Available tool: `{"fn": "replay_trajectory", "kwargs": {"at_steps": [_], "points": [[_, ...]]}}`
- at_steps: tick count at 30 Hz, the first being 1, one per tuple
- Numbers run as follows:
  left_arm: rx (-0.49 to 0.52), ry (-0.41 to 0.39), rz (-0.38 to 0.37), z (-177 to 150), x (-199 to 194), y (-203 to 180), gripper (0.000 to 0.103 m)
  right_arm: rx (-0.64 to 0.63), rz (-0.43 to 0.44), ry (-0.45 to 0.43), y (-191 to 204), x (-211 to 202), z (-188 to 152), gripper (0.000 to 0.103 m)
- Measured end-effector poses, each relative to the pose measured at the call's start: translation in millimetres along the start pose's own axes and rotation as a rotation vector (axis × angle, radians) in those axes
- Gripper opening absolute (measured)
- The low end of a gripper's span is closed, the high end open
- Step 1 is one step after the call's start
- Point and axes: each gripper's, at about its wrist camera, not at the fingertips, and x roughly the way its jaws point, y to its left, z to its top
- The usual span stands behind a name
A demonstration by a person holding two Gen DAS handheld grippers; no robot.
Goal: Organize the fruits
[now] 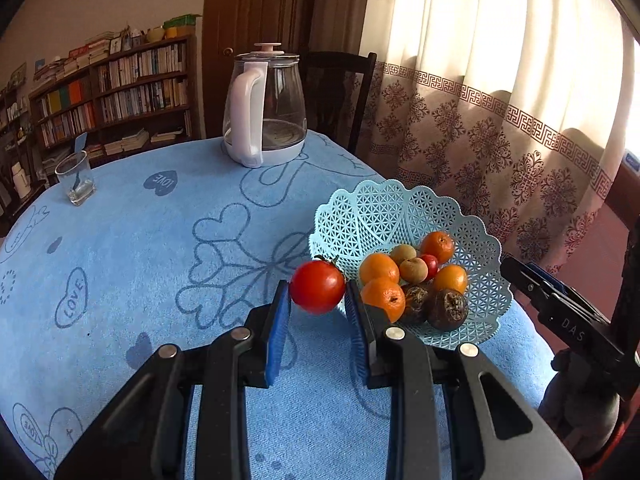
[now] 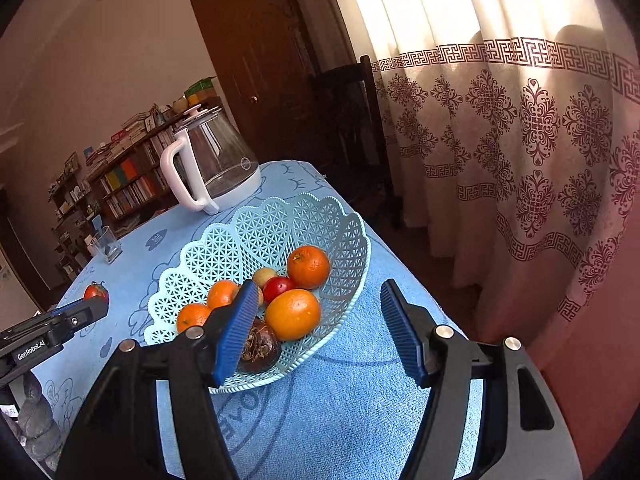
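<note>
I had the tomato (image 1: 317, 287) pinched between the fingers of the left gripper (image 1: 318, 304), held clear of the desk (image 1: 140, 240) and just beside the near rim of the basket (image 1: 360, 216). So the step in hand, as I judged it, was carrying that fruit over to join the rest. The basket already held several oranges (image 1: 379, 267), a small red fruit (image 1: 429, 265) and a couple of dark brown ones (image 1: 448, 309).

The right gripper (image 2: 320, 320) stood with its fingers spread and nothing between them, one on each side of the basket's near wall.

Next I reckoned I needed to lift the tomato over the scalloped rim and let go gently onto the pile, so nothing rolled out.

A blue cloth with hearts covered the desk. A glass kettle (image 1: 266, 108) and a tumbler (image 1: 75, 178) stood at its far side. Bookshelves (image 1: 116, 92), a brown door (image 1: 260, 12) and a patterned curtain (image 1: 500, 100) lay beyond.
</note>
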Motion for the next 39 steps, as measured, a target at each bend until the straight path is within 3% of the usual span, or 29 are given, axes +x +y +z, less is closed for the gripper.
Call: {"fn": "replay_trajectory", "kwargs": {"at_steps": [8, 14, 16, 17, 18, 22, 27, 39], "points": [[0.067, 0.016, -0.042, 20, 40, -37, 0.028, 0.057, 0.006, -0.024, -9, -4, 0, 0.069], [0.056, 0.037, -0.063, 24, 55, -38, 0.029, 0.071, 0.001, -0.031, -11, -4, 1, 0.071], [0.046, 0.046, -0.059, 23, 58, -36, 0.043, 0.076, 0.000, -0.036, -11, -5, 0, 0.075], [0.033, 0.046, -0.053, 22, 59, -34, 0.067, 0.077, -0.002, -0.038, -11, -6, 0, 0.075], [0.020, 0.036, -0.048, 22, 58, -31, 0.076, 0.077, -0.002, -0.038, -11, -6, 0, 0.075], [-0.012, 0.031, -0.040, 22, 53, -21, 0.077, 0.079, -0.003, -0.040, -12, -6, 0, 0.075], [-0.051, 0.005, -0.013, 23, 39, -8, 0.087, 0.080, -0.001, -0.044, -13, -7, 0, 0.076], [-0.024, -0.034, 0.139, 13, 11, -2, 0.098, 0.051, 0.042, -0.048, -7, -9, 0, 0.096]]}}
